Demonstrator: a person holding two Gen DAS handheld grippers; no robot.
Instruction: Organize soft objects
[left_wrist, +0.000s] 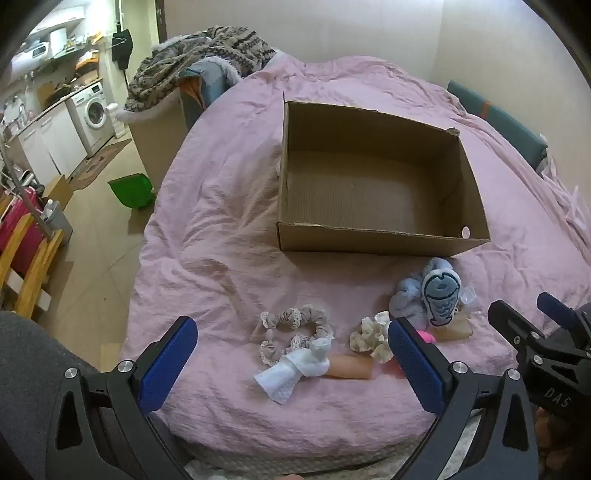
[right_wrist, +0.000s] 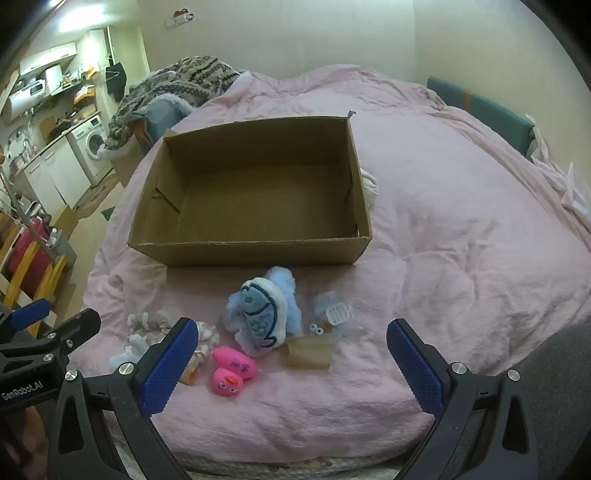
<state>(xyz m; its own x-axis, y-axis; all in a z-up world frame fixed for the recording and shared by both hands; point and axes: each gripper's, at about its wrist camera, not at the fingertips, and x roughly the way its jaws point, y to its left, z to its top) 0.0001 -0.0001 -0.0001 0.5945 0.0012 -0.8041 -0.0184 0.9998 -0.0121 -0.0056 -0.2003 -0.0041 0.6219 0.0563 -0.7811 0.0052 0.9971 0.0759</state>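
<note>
A cardboard box (right_wrist: 251, 192) sits open on the pink bedspread (right_wrist: 461, 229), its flaps gone or folded away, and its corrugated floor is bare in both views; nothing lies inside it. A bit of white cloth (right_wrist: 370, 186) peeks out from behind the box's far right corner, outside the wall.

All the soft things lie on the bed in front of the box's near wall, apart from it. Closest to that wall is a fluffy blue scrunchie (right_wrist: 282, 284) with a flat plush fish (right_wrist: 264, 315) lying on top of it. Just right of these is a clear plastic bag (right_wrist: 332, 314) holding small pieces, among them a white ridged item; what they are is hard to make out. A tan translucent block (right_wrist: 310, 352) lies below the fish, and two pink rubber ducks (right_wrist: 231, 373) lie touching each other just left of it.

Further left, in the left wrist view, a beige lace-trimmed scrunchie (left_wrist: 295, 325) lies beside a cream ruffled scrunchie (left_wrist: 371, 338). Below them a white cloth bow (left_wrist: 295, 369) rests against a skin-toned tube (left_wrist: 349, 367).

The left claw (left_wrist: 291, 363) hovers over this left group with its blue pads spread wide and nothing between them. The right claw (right_wrist: 291, 363) hangs over the ducks and the tan block, likewise spread wide and empty.
</note>
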